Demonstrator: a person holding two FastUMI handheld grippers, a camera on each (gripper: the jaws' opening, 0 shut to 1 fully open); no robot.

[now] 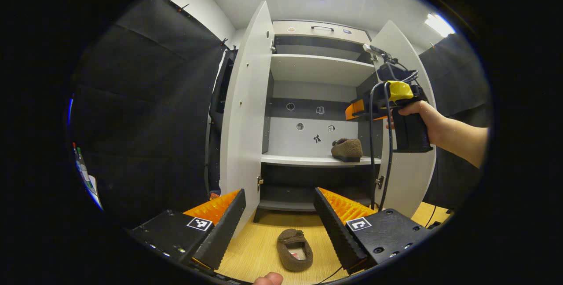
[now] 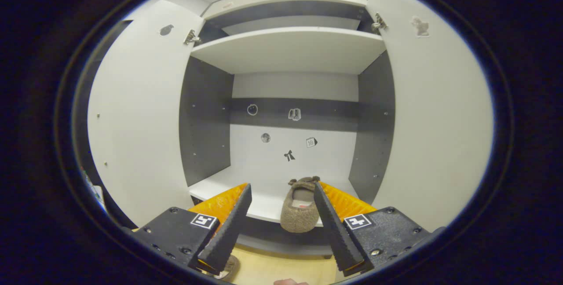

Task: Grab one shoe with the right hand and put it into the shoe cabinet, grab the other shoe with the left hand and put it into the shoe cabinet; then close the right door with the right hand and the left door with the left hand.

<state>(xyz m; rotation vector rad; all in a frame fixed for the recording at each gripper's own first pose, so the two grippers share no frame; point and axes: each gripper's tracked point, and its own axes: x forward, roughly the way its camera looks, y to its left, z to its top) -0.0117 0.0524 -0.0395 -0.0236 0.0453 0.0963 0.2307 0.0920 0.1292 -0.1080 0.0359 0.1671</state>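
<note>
A brown fuzzy slipper (image 1: 347, 149) rests on the right side of the shoe cabinet's middle shelf (image 1: 299, 160). A hand holds my right gripper (image 1: 357, 111) in front of the cabinet, above that slipper. In the right gripper view the right gripper (image 2: 281, 186) is open. The shelved slipper (image 2: 301, 208) lies just beyond its fingers, at the shelf's front edge, and is not gripped. The second slipper (image 1: 294, 249) lies on the wooden floor (image 1: 255, 250), opening up. My left gripper (image 1: 278, 192) hangs open above and behind it.
Both cabinet doors stand wide open: the left door (image 1: 246, 113) and the right door (image 1: 409, 175), seen too as the left door (image 2: 132, 113) and right door (image 2: 431, 135). An upper shelf (image 2: 290, 47) is bare. Cables (image 1: 378, 162) hang from the right gripper.
</note>
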